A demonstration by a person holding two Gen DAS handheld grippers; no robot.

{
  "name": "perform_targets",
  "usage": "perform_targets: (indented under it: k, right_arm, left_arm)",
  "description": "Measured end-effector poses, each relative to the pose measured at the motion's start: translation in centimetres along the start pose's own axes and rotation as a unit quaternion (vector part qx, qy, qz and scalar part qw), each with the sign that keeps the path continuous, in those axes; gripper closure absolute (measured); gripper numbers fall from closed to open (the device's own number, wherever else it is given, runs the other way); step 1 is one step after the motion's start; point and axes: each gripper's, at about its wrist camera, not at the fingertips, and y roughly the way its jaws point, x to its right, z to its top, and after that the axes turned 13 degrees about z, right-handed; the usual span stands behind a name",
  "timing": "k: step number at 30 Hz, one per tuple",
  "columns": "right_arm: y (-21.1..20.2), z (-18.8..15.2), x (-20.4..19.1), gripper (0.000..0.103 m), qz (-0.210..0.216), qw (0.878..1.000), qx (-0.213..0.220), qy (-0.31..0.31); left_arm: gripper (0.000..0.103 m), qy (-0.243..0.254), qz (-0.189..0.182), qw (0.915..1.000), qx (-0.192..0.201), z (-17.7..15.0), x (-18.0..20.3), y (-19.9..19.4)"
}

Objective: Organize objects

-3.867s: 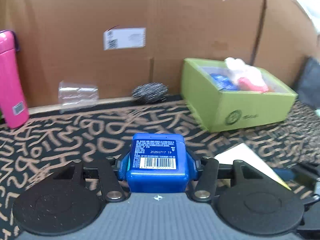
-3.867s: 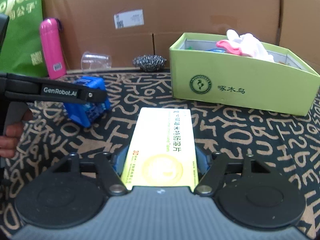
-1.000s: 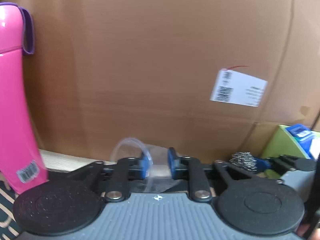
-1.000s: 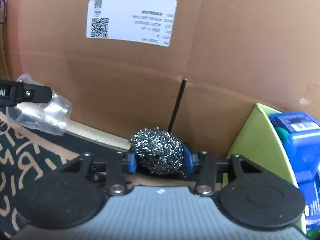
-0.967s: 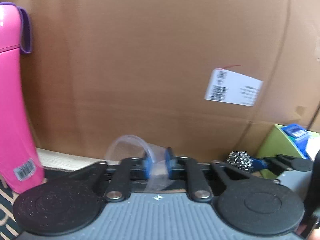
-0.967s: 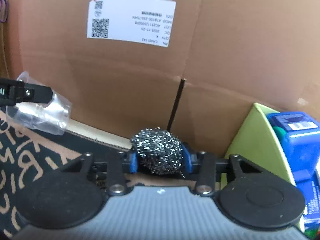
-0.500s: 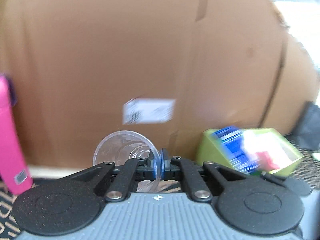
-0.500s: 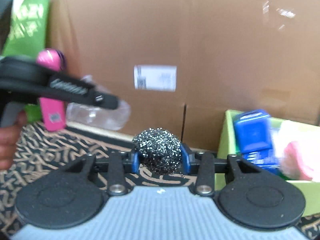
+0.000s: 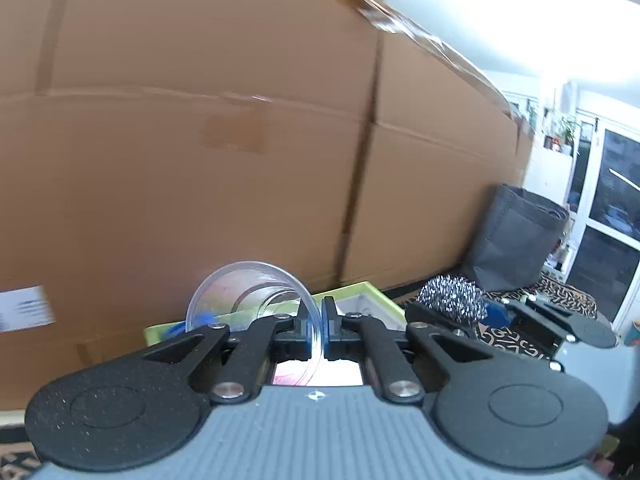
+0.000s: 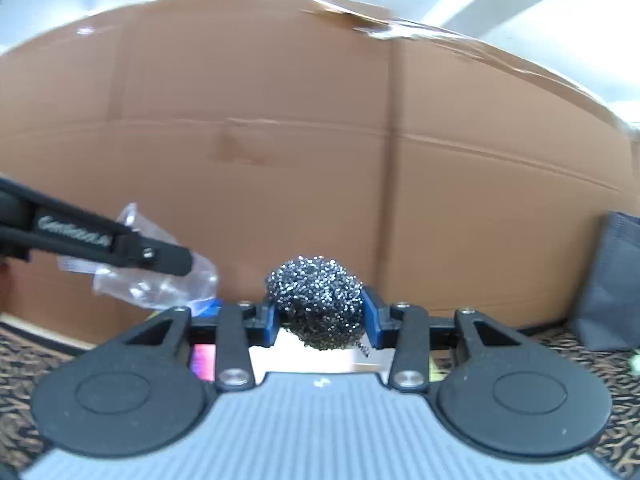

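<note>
My left gripper (image 9: pixel 319 330) is shut on the rim of a clear plastic cup (image 9: pixel 248 300), which is lifted with its mouth turned toward the camera. The same cup (image 10: pixel 160 276) hangs under the left gripper's black finger in the right wrist view. My right gripper (image 10: pixel 319 326) is shut on a steel wool ball (image 10: pixel 316 304), held between the blue pads; the ball (image 9: pixel 450 300) also shows at the right in the left wrist view. The green box (image 9: pixel 362 292) lies just beyond and below both grippers, mostly hidden by them.
A tall cardboard wall (image 9: pixel 240 160) fills the background close ahead. A dark grey fabric bag (image 9: pixel 516 236) stands at the right against it. The patterned black-and-tan cloth (image 10: pixel 592 364) covers the surface below. A glass door (image 9: pixel 608 220) is far right.
Both grippers have risen and swung right with their loads, away from the pink bottle, and now hang by the green box. The cup went from lying on the surface to lifted.
</note>
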Motion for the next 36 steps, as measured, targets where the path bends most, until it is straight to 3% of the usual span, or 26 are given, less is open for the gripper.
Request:
perform_targets:
  k: [8, 10, 11, 12, 13, 14, 15, 22, 25, 33, 36]
  right_arm:
    - [7.3, -1.0, 3.6, 0.062, 0.001, 0.999, -0.041, 0.019]
    - [9.0, -1.5, 4.1, 0.055, 0.012, 0.998, -0.049, 0.024]
    - [9.7, -1.8, 4.2, 0.044, 0.024, 0.998, -0.061, 0.026]
    - [10.2, -2.2, 4.2, 0.026, 0.029, 0.997, -0.07, 0.03]
    - [10.2, -2.6, 4.2, 0.019, 0.027, 0.997, -0.068, 0.031]
    - [9.8, -2.9, 4.1, 0.01, 0.024, 0.997, -0.062, 0.03]
    - [9.3, -3.2, 4.0, 0.0, 0.021, 0.998, -0.055, 0.029]
    - [5.0, -4.2, 2.0, 0.0, 0.017, 0.999, -0.034, 0.039]
    - [2.9, -4.0, 0.9, 0.0, 0.024, 0.998, -0.026, 0.043]
    - [-1.5, -3.3, -3.1, 0.0, 0.1, 0.992, -0.037, 0.065]
    - [-3.4, -3.5, -5.8, 0.0, 0.134, 0.987, -0.052, 0.072]
  left_arm:
    - [0.099, -0.001, 0.011, 0.9994, -0.033, -0.7, 2.4, 6.1]
    - [0.099, -0.001, 0.014, 0.9991, -0.039, -1.1, 2.2, 6.8]
    - [0.094, -0.003, 0.012, 0.9991, -0.04, -1.4, 2.0, 7.0]
    - [0.073, -0.004, 0.011, 0.9991, -0.04, -1.7, 1.9, 7.1]
    - [0.057, -0.003, 0.018, 0.9991, -0.039, -2.0, 1.6, 6.9]
    - [0.023, 0.001, 0.029, 0.999, -0.033, -2.3, 1.7, 6.6]
    - [0.01, 0.005, 0.042, 0.9989, -0.018, -2.6, 1.6, 6.0]
    - [0.01, 0.021, 0.063, 0.9977, 0.006, -4.0, 0.6, 2.5]
    - [0.01, -0.001, 0.07, 0.9975, 0.008, -4.5, 0.0, 0.6]
    - [0.007, -0.044, 0.128, 0.9907, 0.016, -7.1, -3.3, -7.5]
    - [0.003, -0.031, 0.172, 0.9845, 0.011, -8.7, -4.6, -10.1]
